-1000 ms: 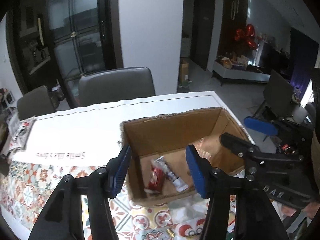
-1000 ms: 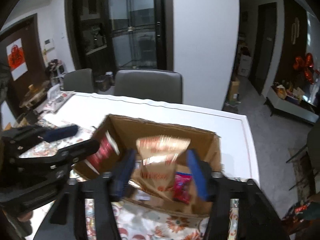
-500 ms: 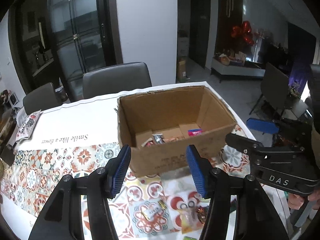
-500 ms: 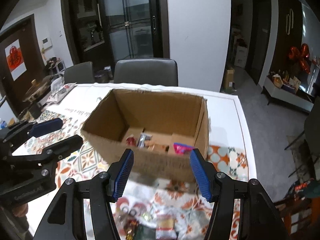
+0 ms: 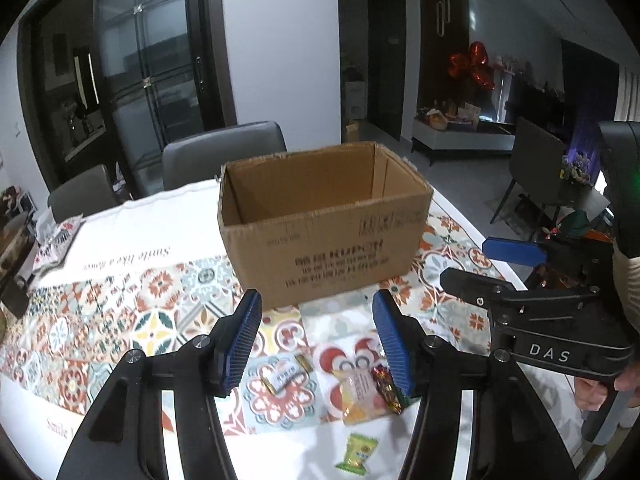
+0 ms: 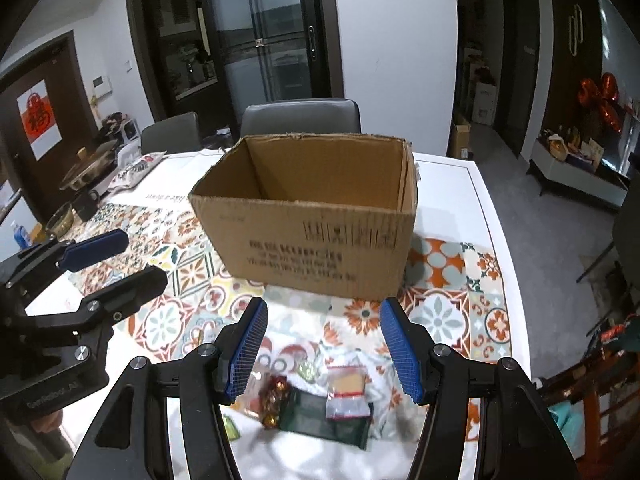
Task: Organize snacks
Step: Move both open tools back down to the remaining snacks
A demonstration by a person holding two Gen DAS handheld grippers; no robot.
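An open cardboard box (image 5: 324, 224) stands on the patterned tablecloth; it also shows in the right wrist view (image 6: 316, 216). Its inside is hidden from here. My left gripper (image 5: 318, 344) is open and empty, low over loose snacks: an orange packet (image 5: 360, 394), a small white packet (image 5: 284, 376), a green-yellow packet (image 5: 358, 452). My right gripper (image 6: 322, 354) is open and empty above a dark green packet (image 6: 324, 420), a clear bag (image 6: 346, 392) and a red-gold candy (image 6: 276, 398).
Grey chairs (image 6: 300, 118) stand behind the table. A pot, bowl and mug (image 6: 86, 204) sit at the table's far left. The white table edge (image 6: 504, 280) runs along the right. Each gripper shows in the other's view, left (image 6: 96, 264) and right (image 5: 516, 264).
Both grippers have pulled back and down from over the box to the near table. The box interior with its snacks has gone out of sight; loose snacks have come into view.
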